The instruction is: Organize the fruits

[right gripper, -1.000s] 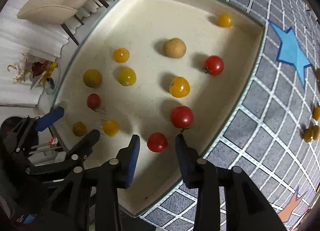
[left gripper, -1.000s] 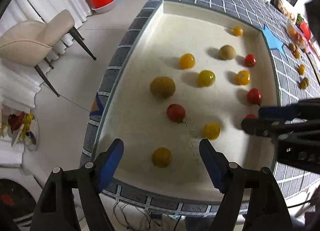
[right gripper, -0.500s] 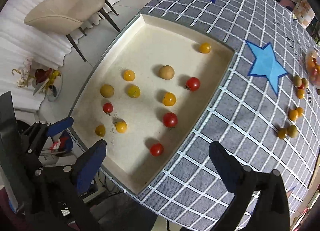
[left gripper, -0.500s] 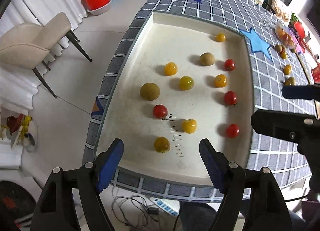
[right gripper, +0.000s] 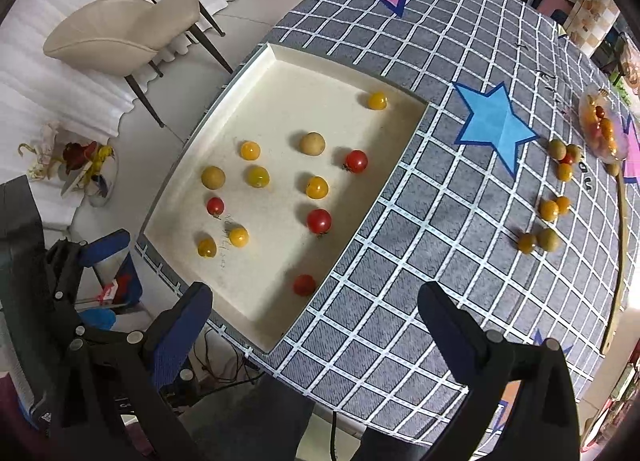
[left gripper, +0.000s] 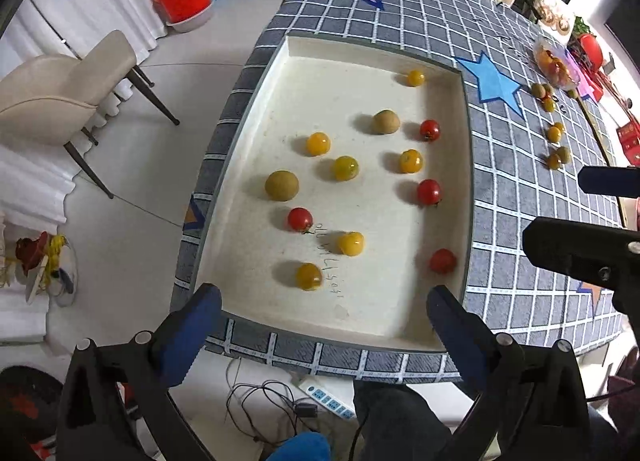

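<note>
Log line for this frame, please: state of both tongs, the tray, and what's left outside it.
left tongs: open, empty | right tongs: open, empty | tray: red, yellow, brownish fruits spread out | loose fruits: on tablecloth right of tray

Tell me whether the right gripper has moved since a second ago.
Yes. The right gripper has pulled up and back from the tray; it was closing around the red tomato, now it is open and clear.

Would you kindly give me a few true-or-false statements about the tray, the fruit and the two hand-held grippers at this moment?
1. The right hand-held gripper holds a red tomato. False: it is open and empty.
2. Four red tomatoes lie in the tray. True.
3. The left hand-held gripper is open. True.
4. All fruit is inside the tray. False: loose fruit lies on the checked tablecloth.
</note>
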Demonstrator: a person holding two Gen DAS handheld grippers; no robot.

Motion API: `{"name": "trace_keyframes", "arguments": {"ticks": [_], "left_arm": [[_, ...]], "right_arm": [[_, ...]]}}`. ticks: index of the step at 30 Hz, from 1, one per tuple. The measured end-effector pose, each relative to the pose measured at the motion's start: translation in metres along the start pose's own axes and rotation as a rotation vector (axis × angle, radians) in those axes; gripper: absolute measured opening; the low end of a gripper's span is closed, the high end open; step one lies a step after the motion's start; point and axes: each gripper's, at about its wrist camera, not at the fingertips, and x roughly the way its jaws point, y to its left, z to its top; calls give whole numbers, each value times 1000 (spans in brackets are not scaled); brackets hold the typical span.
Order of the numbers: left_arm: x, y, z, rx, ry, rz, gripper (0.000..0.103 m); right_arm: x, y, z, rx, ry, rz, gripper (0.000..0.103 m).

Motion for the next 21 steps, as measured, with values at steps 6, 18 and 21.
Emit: {"name": "trace_keyframes", "arguments": {"ticks": [6,18,21], "left_arm": [[-13,-6,3,45,-33,11,103],[-32,-22,2,149,-40,57,103],[-35,-25,1,163,-46,64,103]], "right_arm": [[-12,-1,-2,-2,-14,-29,103],[-26,7,-11,-32,-17,-96,103],[-27,6,-11,-25,-21,-101,103]]}}
